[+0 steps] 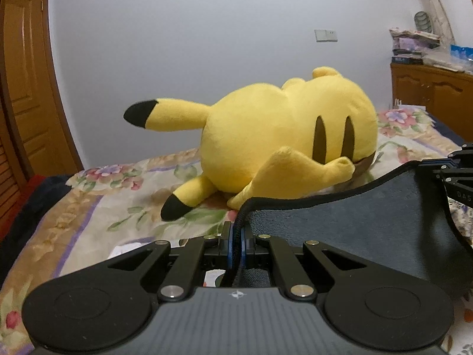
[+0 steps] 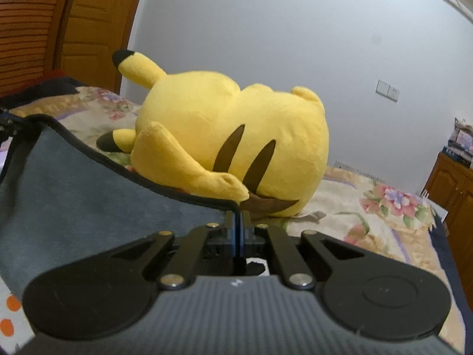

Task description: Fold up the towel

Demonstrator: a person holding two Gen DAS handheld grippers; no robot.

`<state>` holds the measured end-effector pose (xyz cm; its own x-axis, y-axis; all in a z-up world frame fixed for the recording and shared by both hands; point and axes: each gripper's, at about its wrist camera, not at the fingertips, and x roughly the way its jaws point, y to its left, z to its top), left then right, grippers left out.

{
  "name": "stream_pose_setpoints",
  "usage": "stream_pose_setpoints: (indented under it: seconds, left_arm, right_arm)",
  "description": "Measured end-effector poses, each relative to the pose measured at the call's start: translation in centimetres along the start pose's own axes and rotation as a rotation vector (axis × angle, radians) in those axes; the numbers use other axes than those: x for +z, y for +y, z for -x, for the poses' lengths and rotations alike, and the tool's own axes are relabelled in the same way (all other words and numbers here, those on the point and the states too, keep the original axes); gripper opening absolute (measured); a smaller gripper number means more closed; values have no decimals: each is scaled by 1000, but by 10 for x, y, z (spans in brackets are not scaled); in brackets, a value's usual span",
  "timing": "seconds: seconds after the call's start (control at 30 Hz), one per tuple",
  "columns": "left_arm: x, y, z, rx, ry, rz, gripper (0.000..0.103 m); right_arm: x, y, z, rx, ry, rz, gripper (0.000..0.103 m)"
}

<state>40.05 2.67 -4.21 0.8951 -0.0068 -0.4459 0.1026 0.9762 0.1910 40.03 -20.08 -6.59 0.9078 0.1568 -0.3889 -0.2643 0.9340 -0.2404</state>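
Note:
A dark blue-grey towel (image 1: 360, 222) with a black hem hangs stretched between my two grippers above the bed. My left gripper (image 1: 236, 230) is shut on the towel's left corner. In the left wrist view the right gripper (image 1: 455, 162) shows at the far right edge, holding the other corner. In the right wrist view my right gripper (image 2: 238, 222) is shut on the right corner of the towel (image 2: 77, 177), which runs off to the left, where the left gripper (image 2: 7, 124) is partly in view. The towel's lower part is hidden.
A large yellow plush toy (image 1: 283, 136) lies on the floral bedspread (image 1: 97, 207) just beyond the towel; it also shows in the right wrist view (image 2: 224, 145). A wooden door (image 1: 26, 88) stands at the left, a wooden cabinet (image 1: 434, 94) with clutter at the right.

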Motion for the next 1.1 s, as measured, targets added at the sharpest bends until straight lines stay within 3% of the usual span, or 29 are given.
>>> stream_pose_setpoints:
  seconds: [0.5, 0.73, 0.8, 0.9, 1.03, 1.1]
  left_arm:
    - [-30, -5, -46, 15, 116, -2, 10]
    - [-30, -6, -54, 27, 122, -29, 11]
    - [-32, -6, -54, 30, 127, -30, 21]
    - [-34, -7, -53, 24, 125, -22, 32]
    - [-37, -10, -48, 4, 127, -16, 40]
    - [-40, -12, -44, -8, 131, -23, 44]
  right_arm:
    - [-20, 10, -39, 23, 174, -33, 3]
    - [-25, 12, -42, 29, 190, -48, 4]
    - [-26, 15, -43, 24, 196, -38, 4]
    - [-26, 15, -42, 16, 196, -52, 16]
    - [-27, 15, -35, 21, 177, -69, 50]
    - [-28, 15, -30, 18, 170, -76, 52]
